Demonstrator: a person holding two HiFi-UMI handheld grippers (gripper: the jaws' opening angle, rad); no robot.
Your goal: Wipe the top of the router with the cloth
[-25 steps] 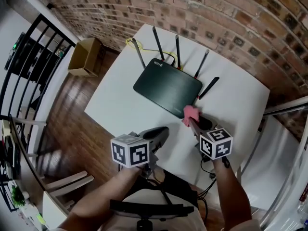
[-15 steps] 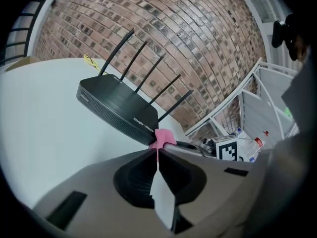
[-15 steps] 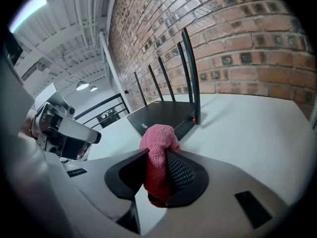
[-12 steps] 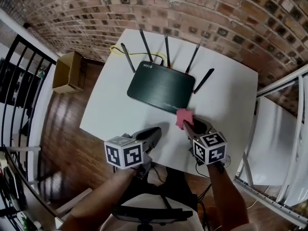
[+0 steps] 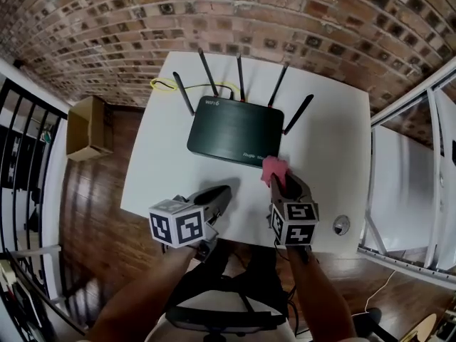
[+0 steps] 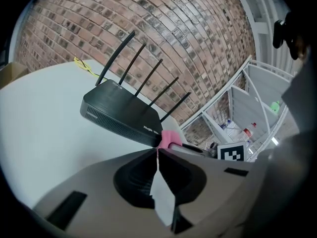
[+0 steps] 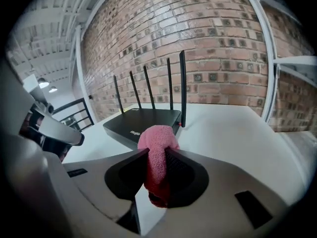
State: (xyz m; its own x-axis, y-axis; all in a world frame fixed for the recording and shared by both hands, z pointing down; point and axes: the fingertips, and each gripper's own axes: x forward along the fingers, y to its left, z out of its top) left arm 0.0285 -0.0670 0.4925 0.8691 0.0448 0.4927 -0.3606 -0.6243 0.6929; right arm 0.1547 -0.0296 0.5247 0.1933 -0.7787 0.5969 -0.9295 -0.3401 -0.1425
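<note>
The black router (image 5: 235,140) lies on the white table (image 5: 335,141) with several antennas standing along its far edge. A pink cloth (image 5: 275,168) is pinched in my right gripper (image 5: 278,181), which is shut on it just in front of the router's near right corner. In the right gripper view the cloth (image 7: 157,143) bulges out between the jaws, with the router (image 7: 143,120) close behind it. My left gripper (image 5: 224,192) hovers over the table's near edge, left of the cloth, shut with nothing in it. The left gripper view shows the router (image 6: 121,114) and the cloth (image 6: 170,139) ahead.
A yellow cable (image 5: 167,85) loops behind the router's left end. A small round fitting (image 5: 341,224) sits at the table's near right corner. A cardboard box (image 5: 87,127) stands on the wooden floor to the left, with a black railing beyond. A brick wall runs behind the table.
The head view has swung, so the table now sits squarer in the picture. The right gripper has turned while keeping the cloth by the router's near right corner. The left gripper has shifted sideways a little.
</note>
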